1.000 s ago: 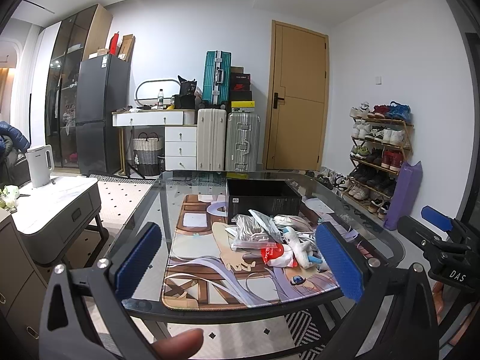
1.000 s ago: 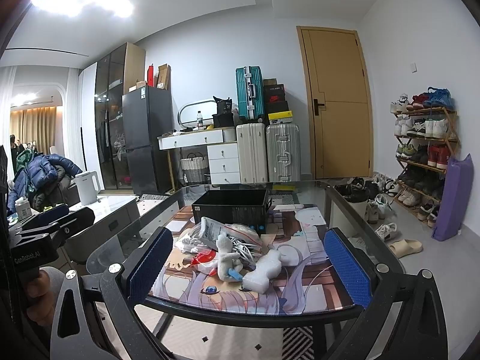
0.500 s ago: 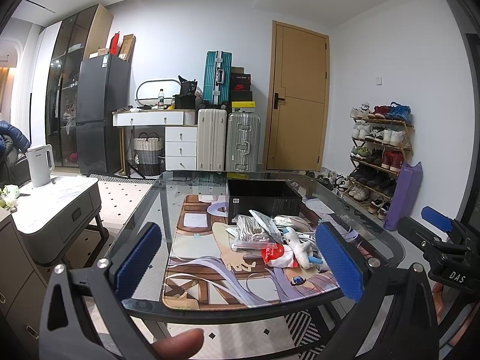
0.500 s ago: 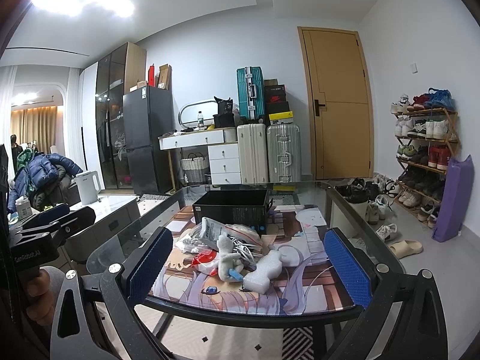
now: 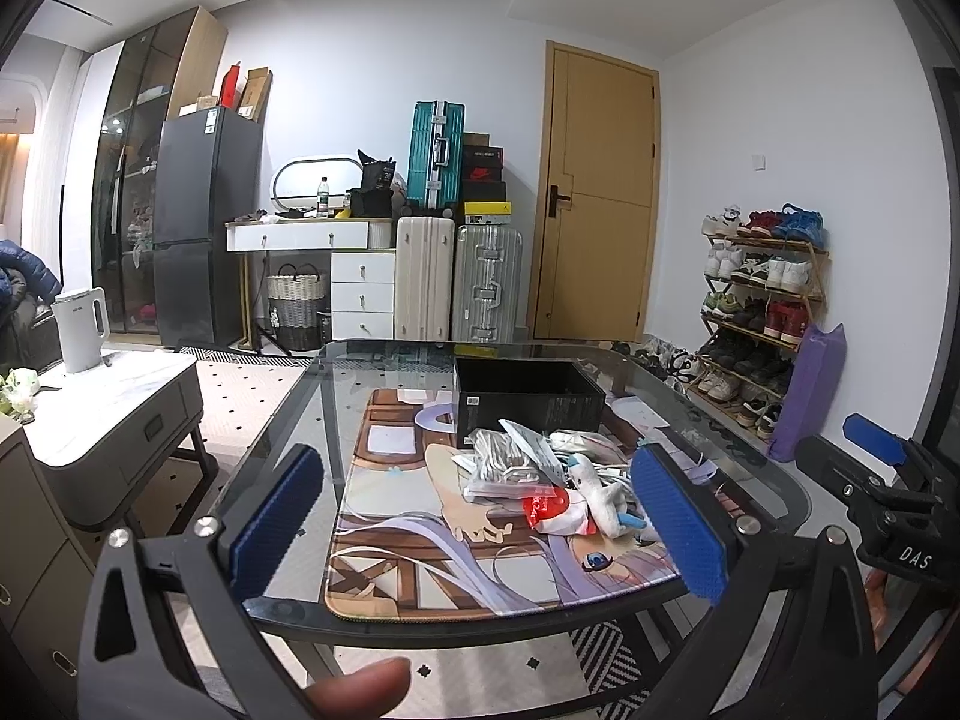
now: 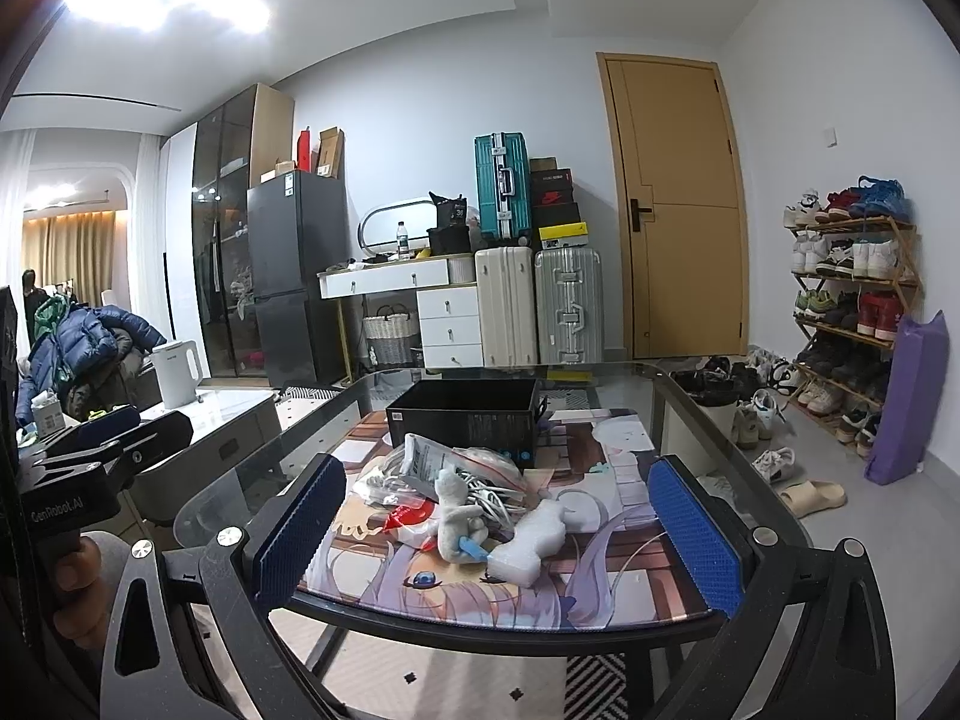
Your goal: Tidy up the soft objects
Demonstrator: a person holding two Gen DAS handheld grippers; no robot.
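Note:
A heap of soft things lies on the printed mat (image 5: 420, 564) of the glass table: a grey plush toy (image 6: 453, 516), a white foam piece (image 6: 531, 540), a red and white bag (image 5: 549, 507), clear bags of white cables (image 5: 507, 468). Behind the heap stands an empty black box (image 5: 528, 399) (image 6: 468, 414). My left gripper (image 5: 477, 525) is open, held in front of the table's near edge, nothing between its blue pads. My right gripper (image 6: 495, 537) is open too, short of the heap. Each gripper shows at the side of the other view.
The glass table's rim (image 6: 480, 618) runs just ahead of both grippers. A low white side table (image 5: 90, 408) with a kettle (image 5: 81, 327) stands left. Suitcases (image 5: 456, 282), a drawer unit, a door and a shoe rack (image 5: 756, 306) line the far walls.

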